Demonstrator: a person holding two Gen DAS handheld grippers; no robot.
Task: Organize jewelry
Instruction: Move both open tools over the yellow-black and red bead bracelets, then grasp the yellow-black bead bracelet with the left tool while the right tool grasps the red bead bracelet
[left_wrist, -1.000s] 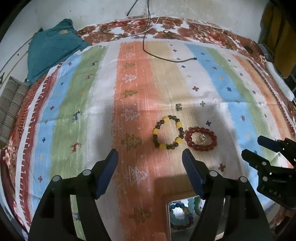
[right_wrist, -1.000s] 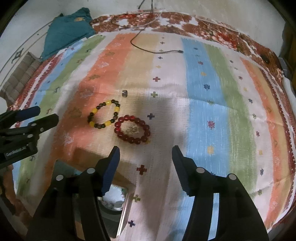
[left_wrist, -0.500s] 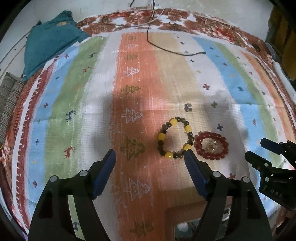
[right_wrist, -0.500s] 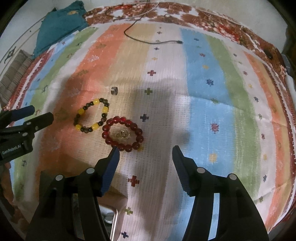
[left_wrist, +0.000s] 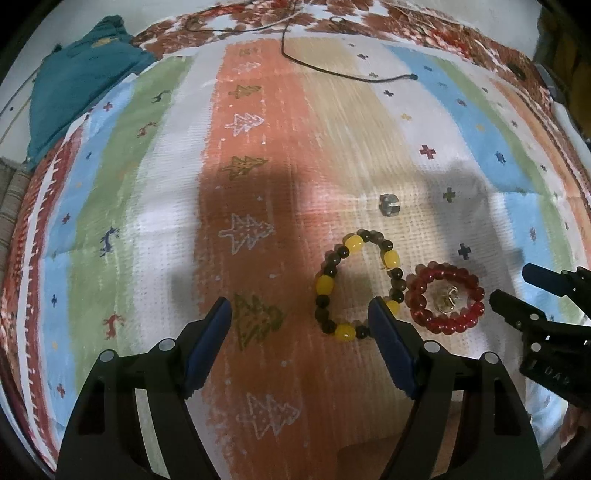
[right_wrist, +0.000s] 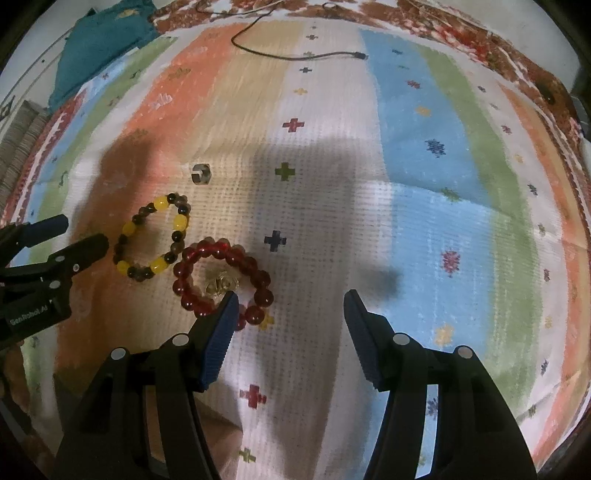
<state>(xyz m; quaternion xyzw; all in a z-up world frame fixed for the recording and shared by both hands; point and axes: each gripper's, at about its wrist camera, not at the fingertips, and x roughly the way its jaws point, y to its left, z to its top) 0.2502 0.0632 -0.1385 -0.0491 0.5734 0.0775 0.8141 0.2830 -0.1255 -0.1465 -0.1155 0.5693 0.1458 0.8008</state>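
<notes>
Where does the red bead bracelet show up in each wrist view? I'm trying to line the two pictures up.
Left wrist view: the red bead bracelet lies right of centre, just right of the left tool's right finger.
Right wrist view: the red bead bracelet lies left of centre, partly behind the right tool's left finger.
Shared landmark: the yellow-and-dark bead bracelet lies right beside it, on its left in both views.
</notes>
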